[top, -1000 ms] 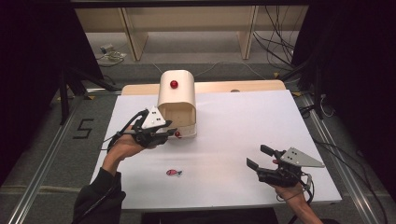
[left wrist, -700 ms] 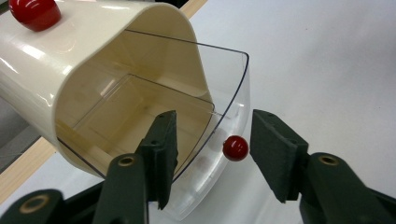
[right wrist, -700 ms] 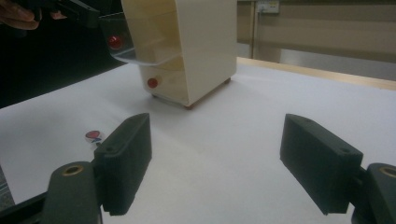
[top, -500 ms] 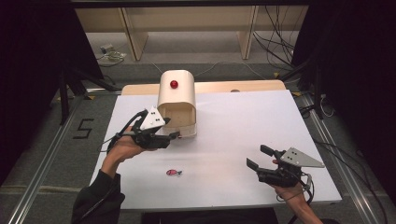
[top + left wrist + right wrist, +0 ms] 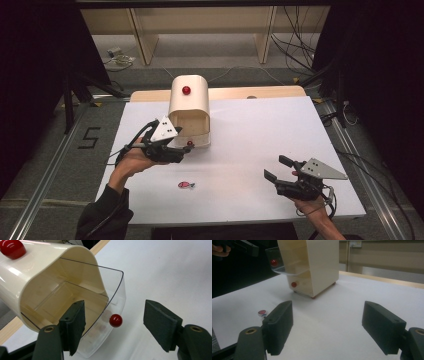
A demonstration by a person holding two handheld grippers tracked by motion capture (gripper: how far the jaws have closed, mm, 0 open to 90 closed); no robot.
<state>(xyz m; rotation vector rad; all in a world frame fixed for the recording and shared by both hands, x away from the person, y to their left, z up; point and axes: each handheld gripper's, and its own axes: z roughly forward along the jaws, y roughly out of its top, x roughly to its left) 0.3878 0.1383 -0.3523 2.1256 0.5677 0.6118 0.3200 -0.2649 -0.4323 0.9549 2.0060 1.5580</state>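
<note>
This looks like a lab set up for recording. Black curtains (image 5: 30, 75) hang at both sides, loose cables (image 5: 295, 30) trail across the grey floor (image 5: 55, 170), and a taped number (image 5: 90, 137) marks it beside the white surface (image 5: 280, 130).

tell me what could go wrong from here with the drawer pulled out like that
1. The clear drawer stands pulled out of the cream box; the left hand-held gripper, whose jaws have just been opening around the drawer's red knob, could bump it as it backs away.
2. The small red-and-white piece lies loose on the white table; a sleeve might sweep it aside.
</note>
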